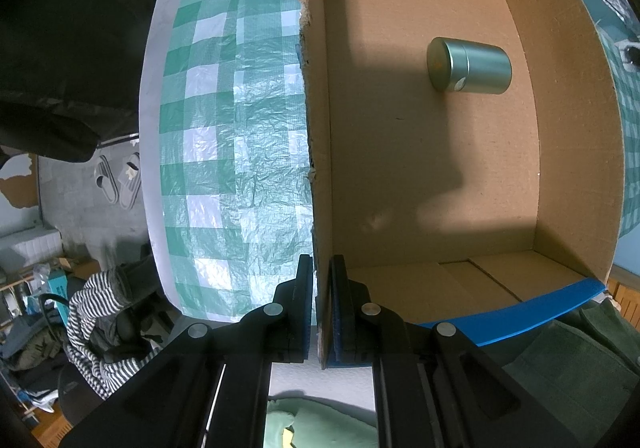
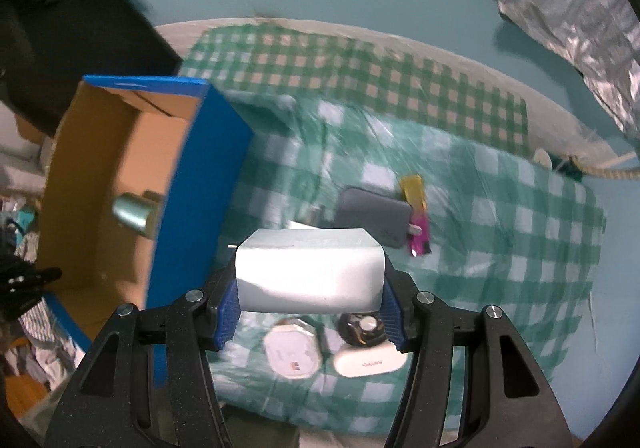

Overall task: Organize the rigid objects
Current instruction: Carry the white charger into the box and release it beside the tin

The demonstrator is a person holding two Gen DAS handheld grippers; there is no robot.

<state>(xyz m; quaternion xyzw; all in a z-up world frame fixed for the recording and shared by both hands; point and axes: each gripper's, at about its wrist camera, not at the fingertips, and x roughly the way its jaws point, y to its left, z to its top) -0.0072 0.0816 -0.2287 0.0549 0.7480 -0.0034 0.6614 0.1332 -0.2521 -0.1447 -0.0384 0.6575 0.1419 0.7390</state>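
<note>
A cardboard box (image 1: pixel 576 136) with blue outer sides stands on the checked cloth. Inside it a green metal tin (image 1: pixel 469 65) lies on its side. My left gripper (image 1: pixel 321 288) points down and is shut on the box's left wall, one pad on each side of the cardboard. In the right wrist view the same box (image 2: pixel 200 184) is at the left, with the tin (image 2: pixel 132 213) inside. My right gripper (image 2: pixel 310 298) holds a white rectangular box (image 2: pixel 310 272) between its blue pads, above the table.
On the green-checked tablecloth (image 2: pixel 500 232) lie a grey pouch (image 2: pixel 372 214), a yellow and pink packet (image 2: pixel 416 214), a white oval case (image 2: pixel 292 354), a white rounded case (image 2: pixel 366 362) and a small dark round item (image 2: pixel 362 326). A person's striped sleeve (image 1: pixel 96 328) and slippers (image 1: pixel 120 180) show at the left.
</note>
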